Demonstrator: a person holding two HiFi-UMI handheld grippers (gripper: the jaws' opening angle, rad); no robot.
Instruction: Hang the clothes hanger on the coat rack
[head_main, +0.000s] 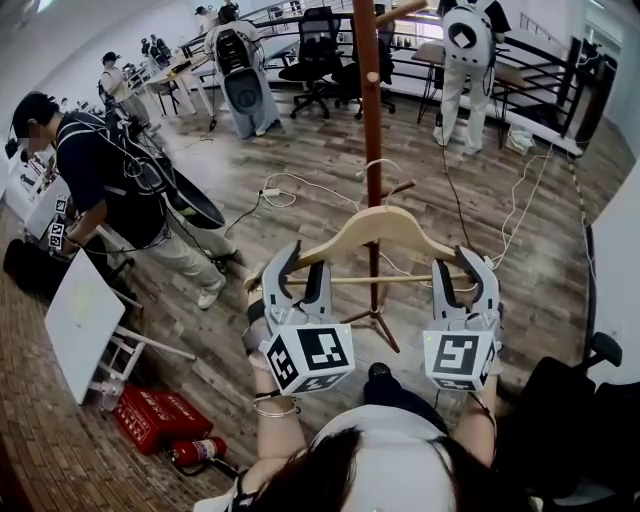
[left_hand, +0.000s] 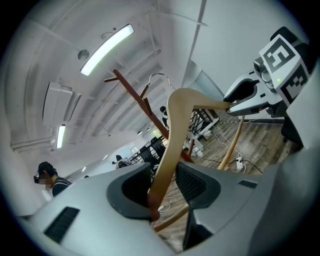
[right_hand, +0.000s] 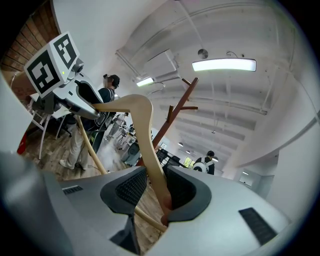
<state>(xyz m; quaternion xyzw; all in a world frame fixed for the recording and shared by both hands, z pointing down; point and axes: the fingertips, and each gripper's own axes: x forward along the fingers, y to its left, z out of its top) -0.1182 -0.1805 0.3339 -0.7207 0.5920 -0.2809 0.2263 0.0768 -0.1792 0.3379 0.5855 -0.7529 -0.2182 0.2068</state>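
- Left claw (head_main: 297, 272) pinches the left tip of the wooden clothes hanger (head_main: 385, 225), which sits wedged between its pads.
- Right claw (head_main: 463, 272) pinches the opposite tip the same way.
- The hanger spans roughly level from one claw to the other, held in the air, and its wire hook (left_hand: 159, 76) rises beyond them.
- The brown coat rack (head_main: 372, 110) stands just ahead of both claws, with its pole behind the hanger's middle.
- Whether the hook touches the rack cannot be told.
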